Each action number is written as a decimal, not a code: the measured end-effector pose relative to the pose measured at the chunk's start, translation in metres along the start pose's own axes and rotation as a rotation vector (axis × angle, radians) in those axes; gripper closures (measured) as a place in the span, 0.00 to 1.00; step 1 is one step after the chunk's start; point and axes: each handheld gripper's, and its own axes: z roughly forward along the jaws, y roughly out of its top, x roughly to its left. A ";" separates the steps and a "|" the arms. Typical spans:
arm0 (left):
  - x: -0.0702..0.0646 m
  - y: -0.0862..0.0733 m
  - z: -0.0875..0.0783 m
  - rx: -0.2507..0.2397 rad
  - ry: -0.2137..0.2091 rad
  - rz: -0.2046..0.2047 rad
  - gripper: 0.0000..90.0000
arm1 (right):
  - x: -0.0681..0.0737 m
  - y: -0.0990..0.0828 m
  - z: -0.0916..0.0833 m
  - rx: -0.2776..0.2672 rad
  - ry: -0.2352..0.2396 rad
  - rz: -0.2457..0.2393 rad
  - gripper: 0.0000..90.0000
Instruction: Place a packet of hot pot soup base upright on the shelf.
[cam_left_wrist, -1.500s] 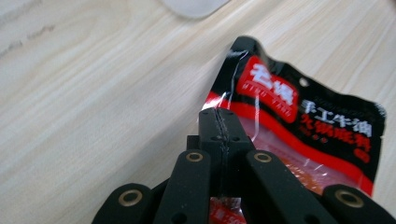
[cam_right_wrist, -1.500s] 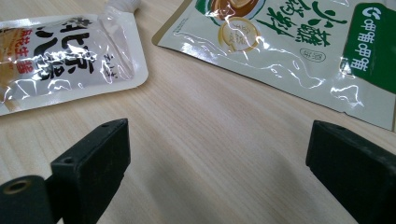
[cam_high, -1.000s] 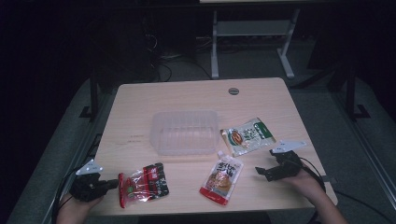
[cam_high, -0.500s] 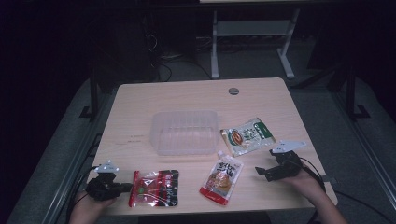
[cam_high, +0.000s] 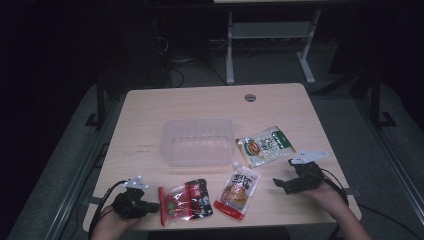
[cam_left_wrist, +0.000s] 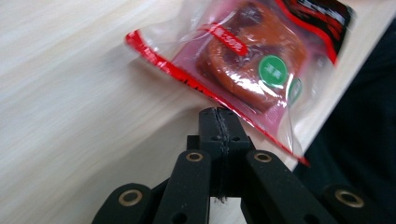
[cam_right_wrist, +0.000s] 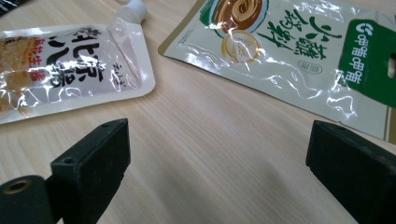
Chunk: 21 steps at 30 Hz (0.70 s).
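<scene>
While left tongs (cam_high: 152, 206) clamp red packet (cam_high: 185, 200) (near edge), right tongs (cam_high: 281, 183) gape, hand low.

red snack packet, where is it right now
In the high view the red snack packet lies at the table's near edge, left of the spouted pouch, its left edge pinched by the left gripper.

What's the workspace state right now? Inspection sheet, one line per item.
Surface: light wood table, one grommet hole near the far edge.
Job's things: clear plastic tub mid-table, looks empty; red packet, spouted pouch and green-and-white packet lying flat.
Clutter: nothing seen.
Grippers: left tool shut on the red packet's edge at the near table edge; right tool open over bare wood.
Cables: one trails from each tool.
Surroundings: dark; another table's legs behind.
</scene>
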 end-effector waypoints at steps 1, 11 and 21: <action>-0.002 0.001 0.002 0.005 0.000 0.015 0.99 | 0.001 0.001 0.000 -0.004 0.001 0.001 0.06; -0.003 0.011 -0.010 -0.087 0.056 0.058 0.99 | 0.020 0.025 -0.003 -0.058 0.069 -0.063 0.12; -0.010 0.022 0.005 -0.052 0.067 0.111 0.99 | 0.060 0.060 0.015 -0.065 0.248 -0.118 0.14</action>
